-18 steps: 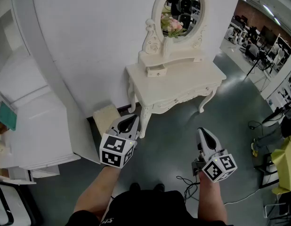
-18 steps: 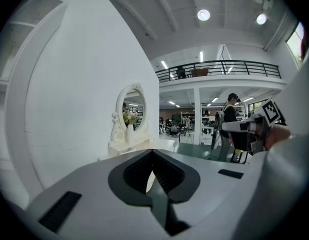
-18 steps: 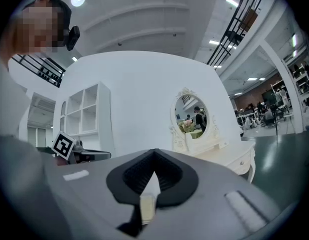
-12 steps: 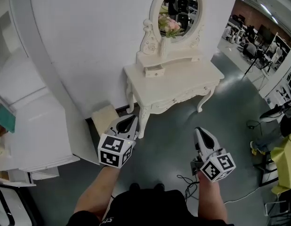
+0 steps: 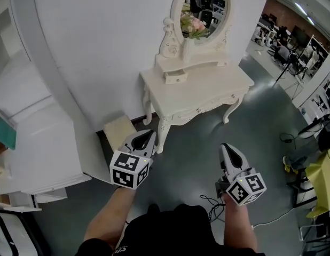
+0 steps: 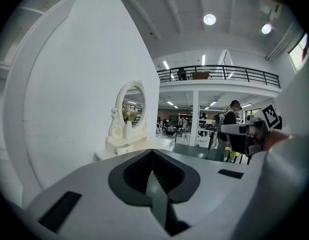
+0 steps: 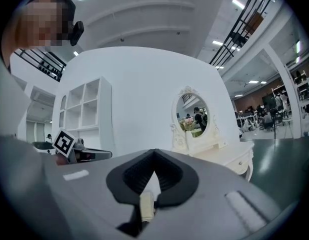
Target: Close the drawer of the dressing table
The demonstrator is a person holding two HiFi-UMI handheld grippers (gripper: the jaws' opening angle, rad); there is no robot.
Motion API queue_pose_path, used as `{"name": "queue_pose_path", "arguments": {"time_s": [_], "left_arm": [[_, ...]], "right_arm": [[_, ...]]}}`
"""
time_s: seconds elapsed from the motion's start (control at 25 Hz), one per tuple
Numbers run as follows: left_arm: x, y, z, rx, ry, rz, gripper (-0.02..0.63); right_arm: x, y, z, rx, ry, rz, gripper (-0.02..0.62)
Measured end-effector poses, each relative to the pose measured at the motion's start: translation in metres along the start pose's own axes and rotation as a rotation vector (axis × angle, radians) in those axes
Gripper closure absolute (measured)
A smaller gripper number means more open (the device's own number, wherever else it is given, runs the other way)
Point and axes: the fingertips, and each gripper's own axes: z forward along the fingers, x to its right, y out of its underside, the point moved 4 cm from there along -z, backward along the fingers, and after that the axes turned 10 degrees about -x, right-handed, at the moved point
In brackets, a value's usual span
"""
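The cream dressing table stands against the white wall, with an oval mirror on top. A small drawer under the mirror shelf sticks out a little towards me. The table also shows in the left gripper view and the right gripper view, some way ahead. My left gripper hovers low in front of the table's left leg, shut and empty. My right gripper hangs over the floor to the right, also shut on nothing. Neither touches the table.
A beige stool sits by the table's left legs. A white cabinet stands at the left. Cables lie on the grey floor by my feet. A yellow object and office furniture stand at the right.
The head view has shifted slightly, so the table sits a touch higher in the picture. Both grippers keep their places and stay shut.
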Motion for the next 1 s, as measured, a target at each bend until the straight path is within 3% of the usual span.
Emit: {"name": "queue_pose_path", "arguments": {"time_s": [0.48,1.0], "left_arm": [[-0.010,0.006,0.021,-0.036,0.046,-0.037,0.598],[0.000,-0.024,0.134,-0.111,0.019,-0.016,0.598]], "right_arm": [[0.002,0.017,0.015,-0.063,-0.006,-0.009,0.586],[0.111,0.008,0.080,-0.097,-0.060,0.042,0.585]]}}
